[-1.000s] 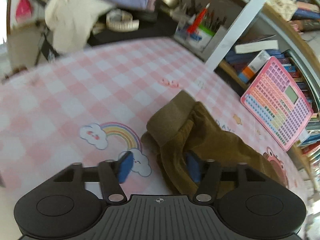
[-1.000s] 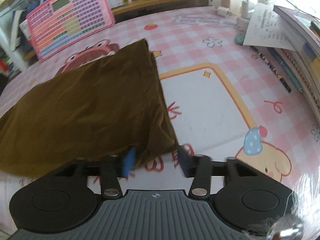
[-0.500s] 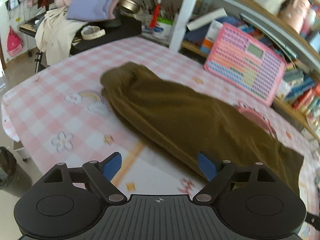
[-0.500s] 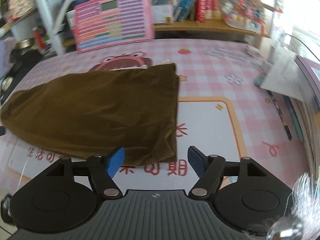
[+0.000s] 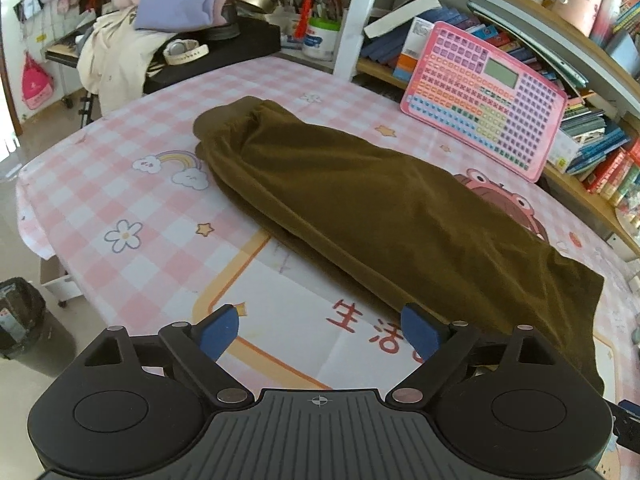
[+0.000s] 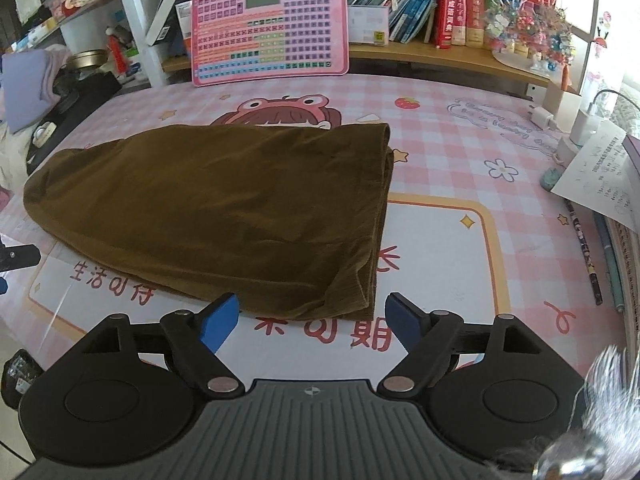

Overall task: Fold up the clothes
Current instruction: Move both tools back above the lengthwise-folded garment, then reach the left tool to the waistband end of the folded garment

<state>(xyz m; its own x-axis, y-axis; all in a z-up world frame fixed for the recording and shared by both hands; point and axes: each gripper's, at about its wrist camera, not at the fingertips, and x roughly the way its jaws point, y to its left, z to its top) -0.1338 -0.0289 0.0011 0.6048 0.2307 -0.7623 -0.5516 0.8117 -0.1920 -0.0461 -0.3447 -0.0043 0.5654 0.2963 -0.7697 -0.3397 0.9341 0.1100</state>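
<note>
One olive-brown garment [image 5: 400,208] lies flat on the pink checked tablecloth [image 5: 120,184], already doubled lengthwise into a long tapered shape, most likely a pair of trousers laid leg on leg. Its narrow cuffed end [image 5: 224,116] points toward the far left corner of the table, and its wide end [image 6: 380,208] lies to the right, where stacked edges of cloth show along the side. The fabric looks soft, fairly thick and slightly napped, like velvet or fine corduroy; it should be light, drape limply when lifted, and grip the pads rather than slip. Nothing about it is fragile, but the layers may slide apart if only the top one is caught.

For the next fold, a sensible hold is judged to be at the two corners of one end, pinching through all layers at once: the near corner of the wide end [image 6: 360,304] sits just ahead of the right gripper [image 6: 312,320], and the far corner lies near the cartoon frog print. The cuffed end offers a firmer, thicker hem to take.

Neither tool touches the cloth. The left gripper [image 5: 320,330] hangs above the white panel of the tablecloth with its blue pads [image 5: 220,330] spread wide and nothing between them; the right gripper likewise has its jaws spread and empty.

Beyond the garment, a pink keyboard toy [image 6: 268,28] leans against the bookshelf [image 6: 460,52], and a pencil [image 6: 582,248] and papers [image 6: 592,176] lie along the right edge
</note>
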